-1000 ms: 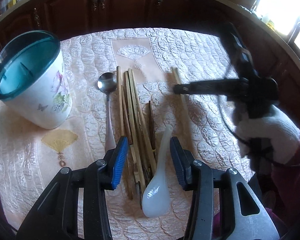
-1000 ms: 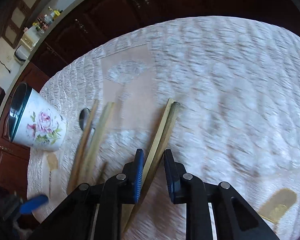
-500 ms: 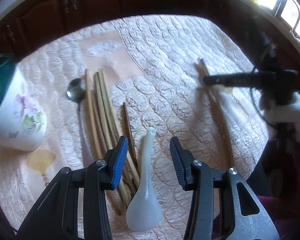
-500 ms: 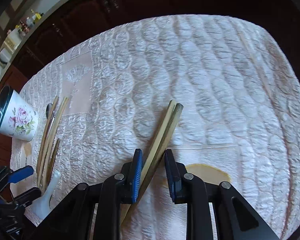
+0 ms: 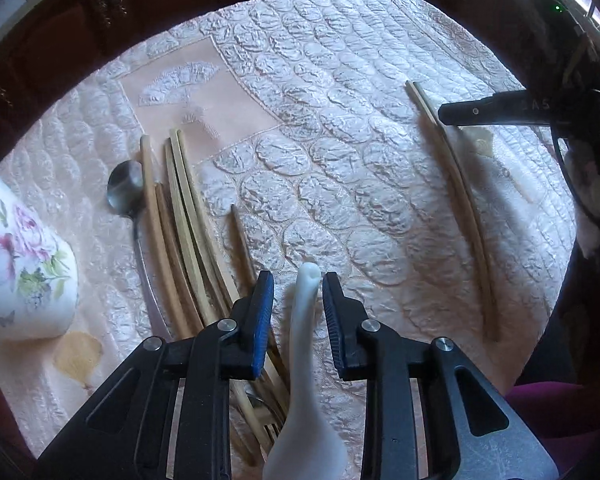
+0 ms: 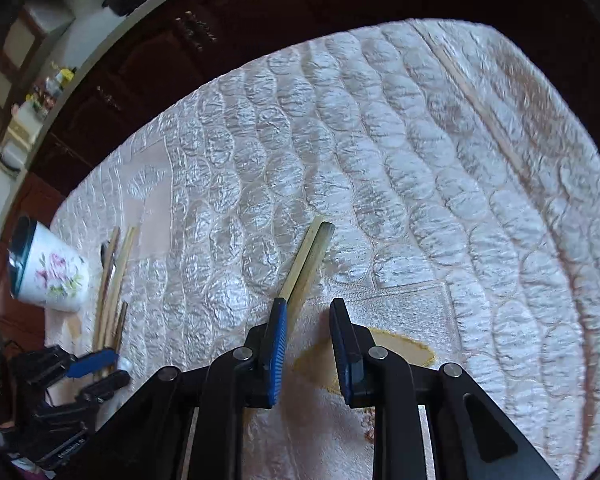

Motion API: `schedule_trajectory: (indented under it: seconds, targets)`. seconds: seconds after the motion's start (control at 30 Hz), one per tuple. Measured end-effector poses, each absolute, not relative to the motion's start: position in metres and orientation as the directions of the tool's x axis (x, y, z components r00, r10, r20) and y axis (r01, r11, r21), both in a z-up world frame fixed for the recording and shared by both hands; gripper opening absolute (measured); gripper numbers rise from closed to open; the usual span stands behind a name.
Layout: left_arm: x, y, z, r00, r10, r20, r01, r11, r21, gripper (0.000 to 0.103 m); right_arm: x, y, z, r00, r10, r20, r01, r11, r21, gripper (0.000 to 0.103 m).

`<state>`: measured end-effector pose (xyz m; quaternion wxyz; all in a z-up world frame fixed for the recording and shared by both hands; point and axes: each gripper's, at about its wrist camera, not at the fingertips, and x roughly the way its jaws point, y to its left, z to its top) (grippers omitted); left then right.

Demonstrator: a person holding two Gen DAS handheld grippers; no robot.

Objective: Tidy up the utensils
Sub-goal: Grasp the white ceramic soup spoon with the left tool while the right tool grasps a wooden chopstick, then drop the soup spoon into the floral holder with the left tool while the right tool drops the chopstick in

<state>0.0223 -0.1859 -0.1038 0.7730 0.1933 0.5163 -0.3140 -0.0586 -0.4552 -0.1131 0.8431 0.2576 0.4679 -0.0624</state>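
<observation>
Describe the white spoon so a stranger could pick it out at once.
Start at the floral cup on the quilted cloth, then pass the bundle of chopsticks beside it. The white spoon lies just past them, its handle between the closing left gripper. Unlike the steel spoon, it is milky white.

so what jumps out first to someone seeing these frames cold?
Probably the left gripper, its jaws closing around the handle of a white ceramic spoon at the near edge of the quilted pink tablecloth. Beside it lies a bundle of wooden chopsticks with a metal spoon. Across the table, the right gripper straddles a separate chopstick pair.
</observation>
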Motion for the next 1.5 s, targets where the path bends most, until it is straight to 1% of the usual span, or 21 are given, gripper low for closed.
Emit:
schedule_trajectory:
  seconds: [0.07,0.2,0.27,0.3,0.37,0.43,0.5,0.7,0.9,1.13,1.33,1.5]
  targets:
    - [0.024,-0.189,-0.110,0.241,-0.279,-0.930,0.691,0.722,-0.038,0.024,-0.051,-0.454,-0.119,0.547,0.128,-0.828,0.354,0.860,0.366,0.022]
    - [0.026,-0.190,-0.114,0.241,-0.273,-0.931,0.697,0.717,-0.030,0.024,-0.042,-0.452,-0.117,0.563,0.162,-0.811,0.337,0.851,0.404,0.014]
    - [0.031,-0.187,-0.114,0.223,-0.293,-0.930,0.682,0.728,-0.066,0.019,-0.038,-0.444,-0.118,0.566,0.174,-0.806,0.321,0.854,0.409,0.011]
    - [0.034,-0.184,-0.114,0.210,-0.304,-0.929,0.674,0.733,-0.087,0.012,-0.039,-0.444,-0.117,0.568,0.175,-0.804,0.320,0.853,0.412,0.011]
    - [0.036,-0.178,-0.111,0.196,-0.329,-0.924,0.655,0.745,-0.126,0.011,-0.042,-0.444,-0.115,0.581,0.187,-0.792,0.319,0.843,0.433,0.010]
    - [0.034,-0.169,-0.104,0.187,-0.365,-0.912,0.643,0.747,-0.168,0.011,-0.047,-0.443,-0.109,0.604,0.206,-0.770,0.302,0.835,0.459,0.010]
    - [0.033,-0.163,-0.095,0.185,-0.406,-0.895,0.634,0.745,-0.207,0.010,-0.056,-0.440,-0.097,0.616,0.201,-0.761,0.282,0.847,0.451,0.010]
    - [0.026,-0.143,-0.068,0.206,-0.494,-0.844,0.604,0.743,-0.288,0.009,-0.074,-0.427,-0.060,0.676,0.228,-0.701,0.210,0.852,0.480,0.009]
    - [0.009,-0.119,-0.033,0.259,-0.552,-0.793,0.584,0.743,-0.327,0.006,-0.075,-0.402,-0.023,0.717,0.263,-0.645,0.118,0.866,0.485,0.008]
    - [0.002,-0.083,0.008,0.344,-0.604,-0.719,0.551,0.750,-0.366,0.006,-0.062,-0.367,0.012,0.739,0.297,-0.605,0.018,0.888,0.459,0.008]
    - [0.012,-0.036,0.057,0.490,-0.589,-0.642,0.498,0.794,-0.349,0.006,-0.041,-0.331,0.055,0.764,0.356,-0.538,-0.103,0.891,0.443,0.007]
    - [0.034,0.012,0.100,0.656,-0.467,-0.593,0.371,0.884,-0.285,0.006,-0.009,-0.295,0.105,0.784,0.413,-0.464,-0.221,0.883,0.413,0.007]
